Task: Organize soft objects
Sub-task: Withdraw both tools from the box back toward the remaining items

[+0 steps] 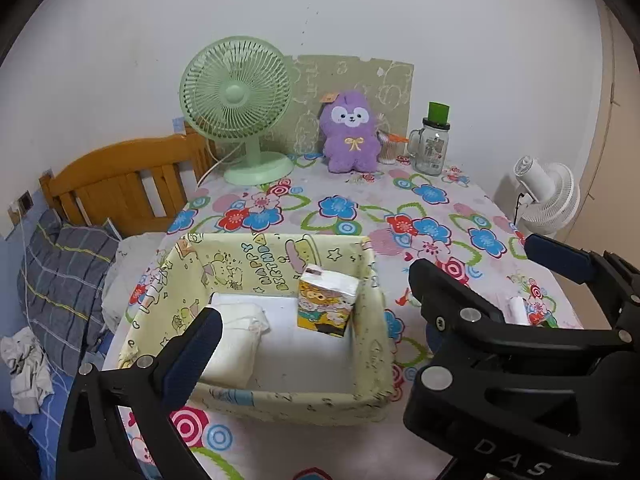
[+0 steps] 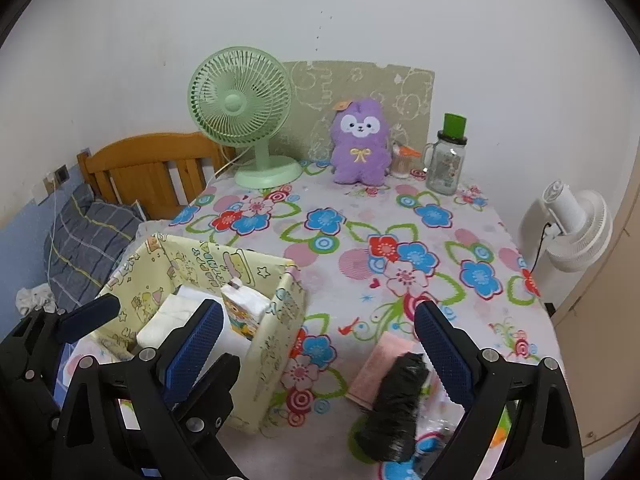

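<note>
Fabric storage box (image 1: 256, 264), pale yellow with cartoon print, on the flower-patterned tablecloth (image 1: 432, 216); taken as landmark for all below

Inside the box, against its right wall: tissue pack (image 1: 326, 306) with bear print, upright. Inside the box, left half: folded white cloth (image 1: 236, 340), flat on the floor of the box

Left gripper (image 1: 316, 316) above the near rim of the box, jaws spread wide, nothing between them; left finger (image 1: 192, 356) over the near left corner, right finger (image 1: 452, 304) outside the right wall

Right gripper (image 2: 320, 348) to the right of the box, jaws wide apart and empty, over the cloth

Right of the box, near table edge: black fluffy roll (image 2: 394, 408) lying partly on a pink folded cloth (image 2: 380, 364), both between the right gripper's fingers in the right wrist view; clear plastic wrapping beside them, contents unclear

Beyond the box, at the wall: green desk fan (image 1: 240, 108), purple plush toy (image 1: 352, 132), glass mug jar (image 1: 434, 144) with green lid, small container of cotton swabs between plush and jar

Left of the box, off the table: wooden headboard (image 1: 120, 180), grey plaid pillow (image 1: 64, 280)

Far right of the box, off the table: white floor fan (image 2: 576, 228)
</note>
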Demonstrator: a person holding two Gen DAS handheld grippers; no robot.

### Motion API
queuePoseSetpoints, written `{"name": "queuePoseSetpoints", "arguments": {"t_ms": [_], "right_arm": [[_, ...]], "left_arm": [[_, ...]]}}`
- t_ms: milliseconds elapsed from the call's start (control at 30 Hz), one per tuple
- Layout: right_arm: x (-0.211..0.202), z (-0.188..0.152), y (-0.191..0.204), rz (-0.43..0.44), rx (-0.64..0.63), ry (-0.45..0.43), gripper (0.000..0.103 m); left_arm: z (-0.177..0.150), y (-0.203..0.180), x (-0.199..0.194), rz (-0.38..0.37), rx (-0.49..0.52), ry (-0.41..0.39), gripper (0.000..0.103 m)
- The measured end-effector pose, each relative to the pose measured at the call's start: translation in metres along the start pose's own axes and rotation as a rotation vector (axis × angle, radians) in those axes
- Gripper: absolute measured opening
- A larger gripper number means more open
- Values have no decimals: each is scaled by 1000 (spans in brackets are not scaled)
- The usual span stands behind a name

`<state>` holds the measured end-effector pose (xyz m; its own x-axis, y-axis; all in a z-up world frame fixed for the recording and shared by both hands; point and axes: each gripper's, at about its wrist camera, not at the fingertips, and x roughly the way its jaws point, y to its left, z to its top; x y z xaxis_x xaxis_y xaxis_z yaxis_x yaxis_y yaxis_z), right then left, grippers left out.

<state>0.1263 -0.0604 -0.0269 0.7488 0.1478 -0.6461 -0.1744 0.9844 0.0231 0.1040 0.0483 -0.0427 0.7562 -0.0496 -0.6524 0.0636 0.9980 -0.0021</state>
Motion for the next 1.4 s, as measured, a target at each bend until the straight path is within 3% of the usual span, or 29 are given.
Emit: {"name": "queuePoseSetpoints", "arguments": {"t_ms": [167, 333, 1033, 1400], "right_arm": [[-20, -4, -9, -13, -3, -26, 98], [-44, -8, -19, -119, 8, -77, 98], [-97, -29, -58, -128, 39, -116, 98], [-106, -41, -76, -111, 55, -103, 98]], "left_arm": [[-2, -14, -16, 4, 14, -30, 103], [-3, -26, -31, 10, 21, -64, 103], [-16, -76, -68, -46, 52, -117, 103], [-23, -103, -69, -63, 83, -119, 103]]}}
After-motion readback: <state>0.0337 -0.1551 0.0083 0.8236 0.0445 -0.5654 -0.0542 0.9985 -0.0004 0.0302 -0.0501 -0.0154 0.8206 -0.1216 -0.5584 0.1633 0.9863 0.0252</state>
